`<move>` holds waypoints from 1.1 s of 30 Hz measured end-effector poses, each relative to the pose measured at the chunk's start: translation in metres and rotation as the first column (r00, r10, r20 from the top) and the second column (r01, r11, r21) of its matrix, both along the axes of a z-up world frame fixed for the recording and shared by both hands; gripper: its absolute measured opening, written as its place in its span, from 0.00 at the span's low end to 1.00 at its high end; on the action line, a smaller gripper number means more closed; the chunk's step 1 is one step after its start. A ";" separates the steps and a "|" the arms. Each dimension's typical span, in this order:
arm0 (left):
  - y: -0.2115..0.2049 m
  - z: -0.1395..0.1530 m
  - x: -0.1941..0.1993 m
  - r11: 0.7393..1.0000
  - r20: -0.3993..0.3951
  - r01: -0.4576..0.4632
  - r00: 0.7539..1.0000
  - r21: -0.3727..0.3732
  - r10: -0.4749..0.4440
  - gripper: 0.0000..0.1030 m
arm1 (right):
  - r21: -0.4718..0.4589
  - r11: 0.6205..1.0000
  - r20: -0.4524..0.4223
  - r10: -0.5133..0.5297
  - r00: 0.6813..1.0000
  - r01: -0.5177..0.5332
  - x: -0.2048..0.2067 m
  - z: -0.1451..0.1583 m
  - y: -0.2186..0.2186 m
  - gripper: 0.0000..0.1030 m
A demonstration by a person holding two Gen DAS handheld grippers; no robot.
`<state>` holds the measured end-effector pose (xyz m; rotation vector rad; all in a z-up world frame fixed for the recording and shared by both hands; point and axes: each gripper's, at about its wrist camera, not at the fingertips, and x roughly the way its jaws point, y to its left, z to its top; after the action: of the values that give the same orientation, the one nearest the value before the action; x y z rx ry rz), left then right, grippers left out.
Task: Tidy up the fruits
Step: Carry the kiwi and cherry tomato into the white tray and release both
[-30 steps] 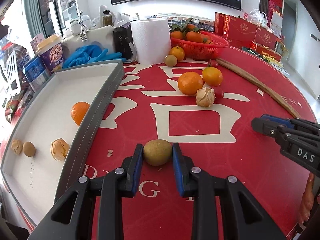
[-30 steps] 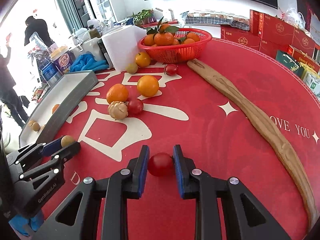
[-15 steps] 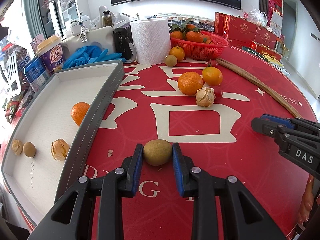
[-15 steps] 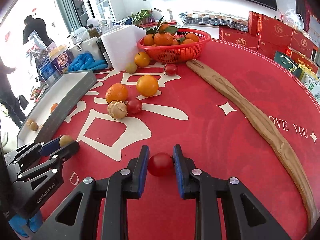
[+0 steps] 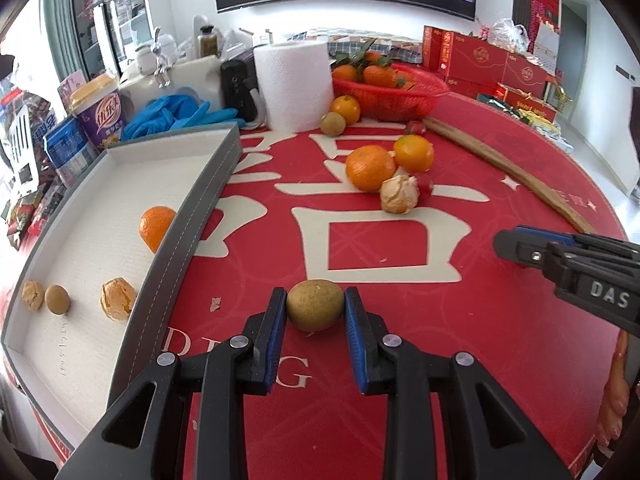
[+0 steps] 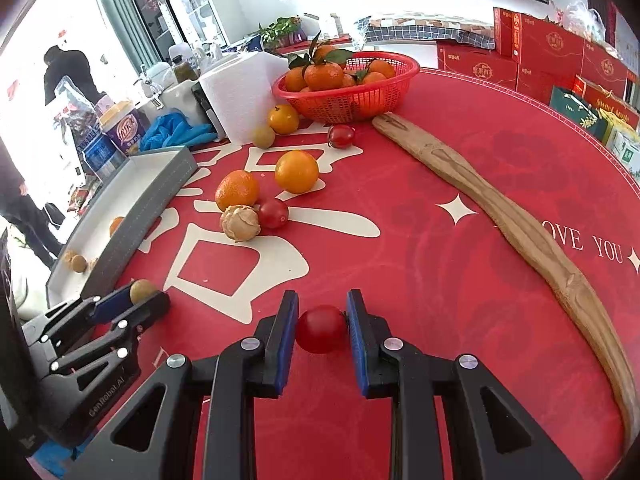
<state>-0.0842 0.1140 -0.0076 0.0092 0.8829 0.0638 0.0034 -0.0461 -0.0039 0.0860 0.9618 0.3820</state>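
Note:
My left gripper (image 5: 315, 310) is shut on a small brown-green round fruit (image 5: 315, 305), low over the red table mat. My right gripper (image 6: 322, 330) is shut on a red cherry tomato (image 6: 321, 329), also low over the mat. A grey tray (image 5: 188, 216) with a white floor lies at the left; it holds an orange (image 5: 154, 227) and three small brown fruits (image 5: 117, 298). Loose on the mat lie two oranges (image 5: 370, 167), a pale peeled fruit (image 5: 398, 195) and a cherry tomato (image 6: 273, 213). The left gripper also shows in the right wrist view (image 6: 132, 300).
A red basket (image 6: 352, 98) of tangerines stands at the back, with an orange (image 6: 283, 119), a brown fruit (image 6: 263, 136) and a tomato (image 6: 340, 135) beside it. A paper roll (image 5: 294, 84), blue gloves (image 5: 176, 114) and cups stand behind the tray. A long wooden paddle (image 6: 500, 216) lies at the right.

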 end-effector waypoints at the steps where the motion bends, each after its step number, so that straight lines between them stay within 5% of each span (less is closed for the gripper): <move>1: 0.000 0.003 -0.001 1.000 0.008 0.003 1.000 0.000 -0.003 0.30 | 0.000 1.000 0.002 0.003 1.000 -0.003 0.000 0.002 0.001 0.25; 16: 0.042 0.049 -0.013 0.997 0.118 -0.077 0.990 -0.016 0.078 0.30 | 0.010 0.995 0.028 0.097 0.995 -0.097 0.002 0.027 0.051 0.25; 33: 0.120 0.053 -0.027 0.973 0.155 -0.230 0.960 -0.027 0.231 0.30 | -0.003 0.968 0.054 0.250 0.967 -0.250 0.002 0.052 0.139 0.25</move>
<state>-0.1107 0.2339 0.0456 -0.1064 0.7230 0.2754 0.0059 0.0924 0.0484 -0.0435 0.9207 0.6161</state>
